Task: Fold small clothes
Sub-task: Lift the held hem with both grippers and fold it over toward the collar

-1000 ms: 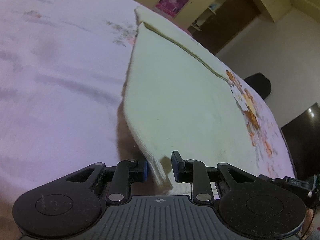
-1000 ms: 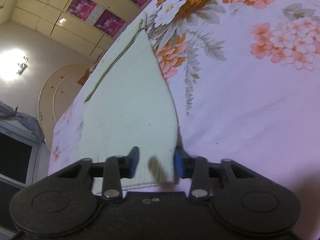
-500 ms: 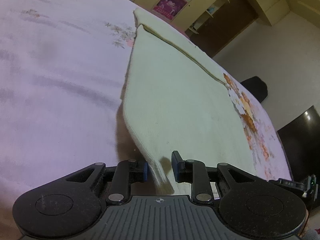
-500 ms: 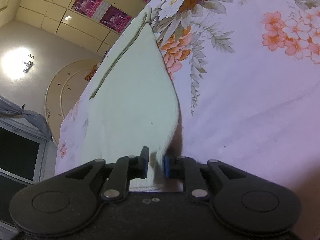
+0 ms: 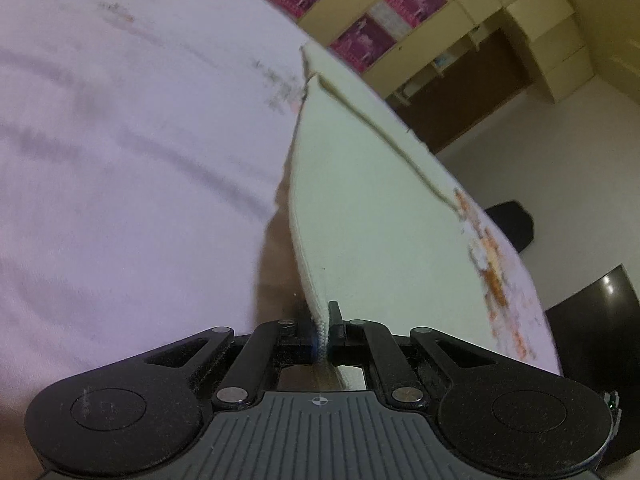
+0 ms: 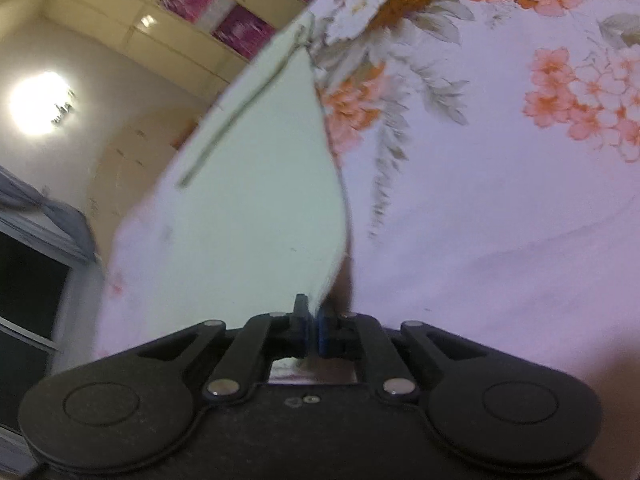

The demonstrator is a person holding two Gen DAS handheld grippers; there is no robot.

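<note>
Both the left tongs (image 5: 320, 334) and right tongs (image 6: 312, 330) are closed on near corners of the pale garment (image 5: 360, 208). Uneven lifting could skew the fold; a thin edge grip could slip.

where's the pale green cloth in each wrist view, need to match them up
Left wrist: the pale green cloth runs from the centre bottom, pinched in the left gripper, up toward the top middle, over the floral bedsheet.
Right wrist: the cloth fills the centre-left, its near corner clamped in the right gripper.
Shared landmark: the dark seam line across the cloth's far end.
</note>
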